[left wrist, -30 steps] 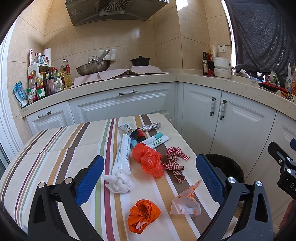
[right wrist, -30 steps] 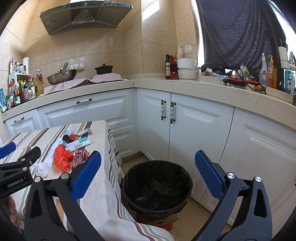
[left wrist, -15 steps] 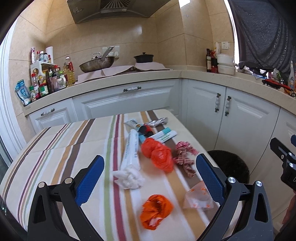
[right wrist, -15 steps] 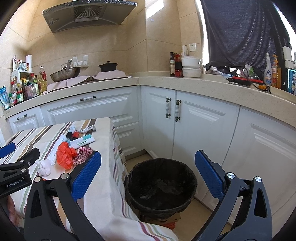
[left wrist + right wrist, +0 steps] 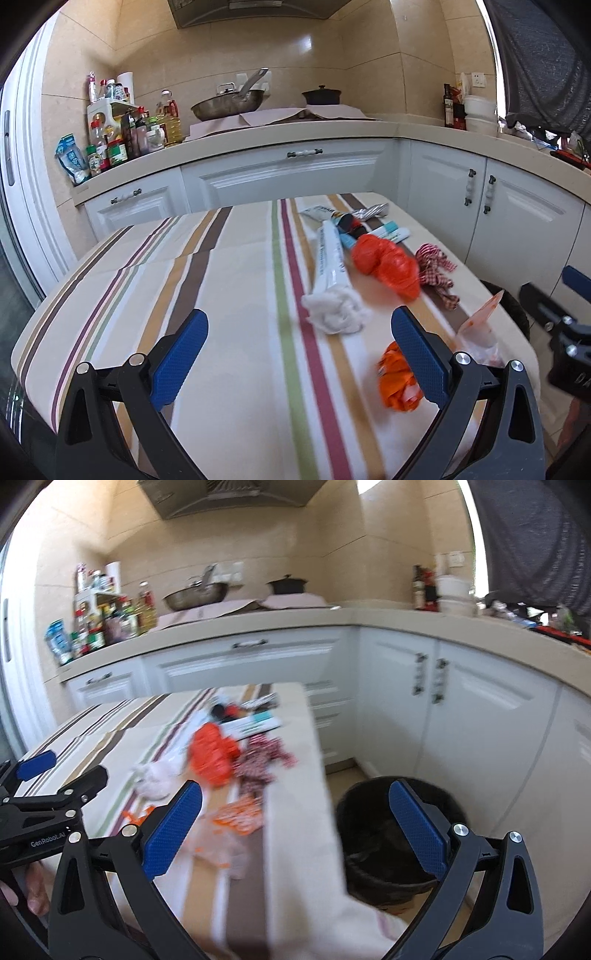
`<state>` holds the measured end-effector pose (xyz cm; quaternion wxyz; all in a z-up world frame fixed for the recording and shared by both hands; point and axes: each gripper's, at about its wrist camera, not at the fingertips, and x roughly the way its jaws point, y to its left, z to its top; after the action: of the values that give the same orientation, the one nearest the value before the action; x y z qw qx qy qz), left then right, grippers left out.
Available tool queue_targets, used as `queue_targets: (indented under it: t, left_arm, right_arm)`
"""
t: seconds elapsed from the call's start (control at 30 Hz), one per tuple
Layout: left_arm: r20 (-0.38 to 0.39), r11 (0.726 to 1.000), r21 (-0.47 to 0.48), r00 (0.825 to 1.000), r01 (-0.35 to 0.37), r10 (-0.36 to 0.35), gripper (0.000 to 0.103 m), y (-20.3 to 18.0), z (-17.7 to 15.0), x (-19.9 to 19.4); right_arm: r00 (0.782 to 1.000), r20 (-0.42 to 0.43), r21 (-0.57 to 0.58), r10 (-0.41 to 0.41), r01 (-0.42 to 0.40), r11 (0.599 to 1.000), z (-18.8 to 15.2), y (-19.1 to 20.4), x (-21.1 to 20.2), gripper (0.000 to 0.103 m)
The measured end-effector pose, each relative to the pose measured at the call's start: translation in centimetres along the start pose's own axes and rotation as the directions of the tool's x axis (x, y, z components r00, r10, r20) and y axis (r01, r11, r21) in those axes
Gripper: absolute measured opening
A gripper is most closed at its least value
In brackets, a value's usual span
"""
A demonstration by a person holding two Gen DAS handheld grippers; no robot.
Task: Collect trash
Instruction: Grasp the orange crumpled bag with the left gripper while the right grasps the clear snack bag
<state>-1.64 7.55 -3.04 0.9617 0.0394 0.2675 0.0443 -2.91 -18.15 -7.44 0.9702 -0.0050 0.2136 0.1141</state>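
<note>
Trash lies on the right part of the striped tablecloth [image 5: 221, 280]: a white crumpled tissue [image 5: 334, 312], an orange plastic bag [image 5: 388, 264], a small orange wrapper [image 5: 397, 380], a clear bag with orange print [image 5: 480, 328], a red checked ribbon [image 5: 436, 269] and tubes [image 5: 327, 254]. My left gripper [image 5: 299, 360] hovers open over the table's near side, nothing between its fingers. My right gripper [image 5: 295, 830] is open too, above the table's right edge, near the clear bag [image 5: 236, 819]. A black-lined trash bin [image 5: 391, 834] stands on the floor to the right of the table.
White cabinets [image 5: 295, 173] and a beige counter wrap around the back and right. On the counter are bottles and jars [image 5: 122, 136], a wok [image 5: 229, 105] and a dark pot [image 5: 321, 96]. A narrow floor gap separates table and cabinets.
Both grippers have swung left. The left view now centres on the table's bare left part; the right view has turned from the bin toward the trash on the table, with motion blur.
</note>
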Motion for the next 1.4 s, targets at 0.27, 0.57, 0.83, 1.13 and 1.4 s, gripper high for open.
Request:
queue_targets:
  t: [0.27,0.57,0.83,1.13,1.4]
  left_arm:
    - [-0.03,1.0,-0.011,1.0,-0.006,0.006,0.097,1.4,-1.3,0.2]
    - [-0.024,0.999,-0.008,0.999,0.031,-0.032,0.097,0.8,-1.8,-0.1]
    - [-0.012,0.996,0.015,0.996,0.09,-0.09,0.097,-1.5,-1.7,-0.5]
    - [-0.001,0.991,0.081,0.994,0.108,-0.109,0.096,-4.7,-2.4,0.0]
    - [-0.028,0.982,0.13,0.99,0.14,-0.138,0.064,-6.3,-3.0,1.0]
  right_arm:
    - [0.995,-0.069,-0.032,0.075,-0.077,0.997,-1.5,2.8,2.3,0.079]
    - [0.982,-0.14,-0.002,0.125,-0.126,0.992,-2.9,2.4,3.5,0.049]
    - [0.987,-0.117,-0.011,0.112,-0.114,0.993,-2.9,1.3,2.6,0.04]
    - [0.994,-0.086,0.025,0.066,-0.064,0.998,-2.8,-1.9,1.0,0.039]
    - [0.996,-0.072,0.044,0.054,-0.051,0.998,-2.6,-3.2,0.7,0.039]
